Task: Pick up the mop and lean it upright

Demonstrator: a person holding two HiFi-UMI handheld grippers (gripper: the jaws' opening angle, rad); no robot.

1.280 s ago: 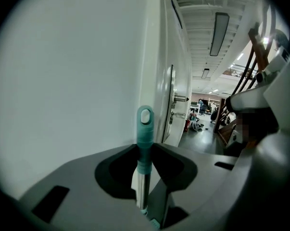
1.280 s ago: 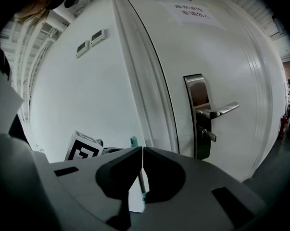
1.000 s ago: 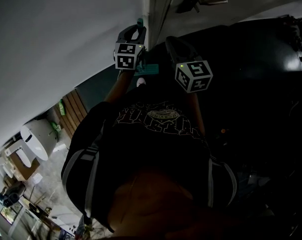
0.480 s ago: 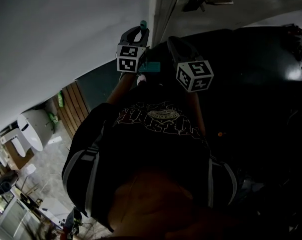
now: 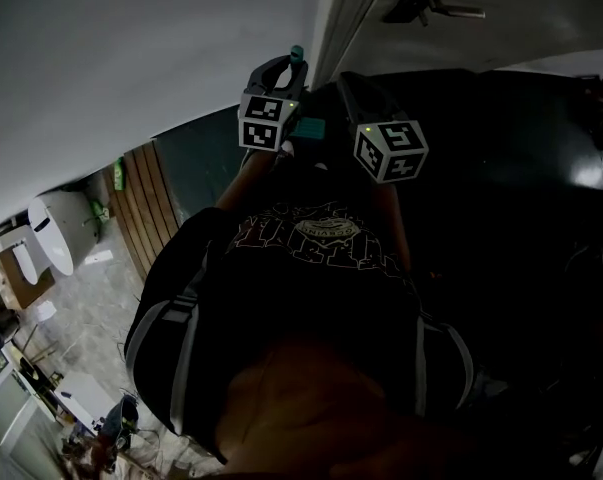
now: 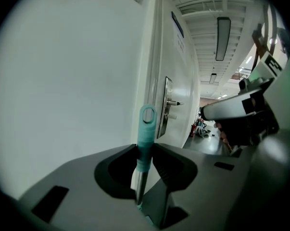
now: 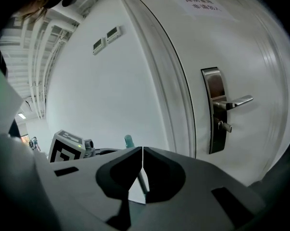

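The mop shows only as a thin metal handle with a teal end cap (image 6: 146,127) that has a hanging loop. It stands upright close to the white wall. My left gripper (image 6: 144,153) is shut on the handle just below the cap. From the head view the cap (image 5: 297,55) pokes out above the left gripper (image 5: 284,70). My right gripper (image 7: 143,150) is shut, tips touching, with nothing between them. Past its jaws I see the cap (image 7: 129,140) and the left gripper's marker cube (image 7: 68,148). The mop head is hidden.
A white door with a metal lever handle (image 7: 225,105) stands just right of the mop, its frame (image 5: 346,13) beside the wall (image 5: 131,58). The person's dark torso (image 5: 311,298) fills the head view. Cluttered floor and a white appliance (image 5: 51,233) lie at lower left.
The head view has swung, so the floor at lower left has slid. Both grippers keep their hold and pose, drifting slightly right and lower in the picture.
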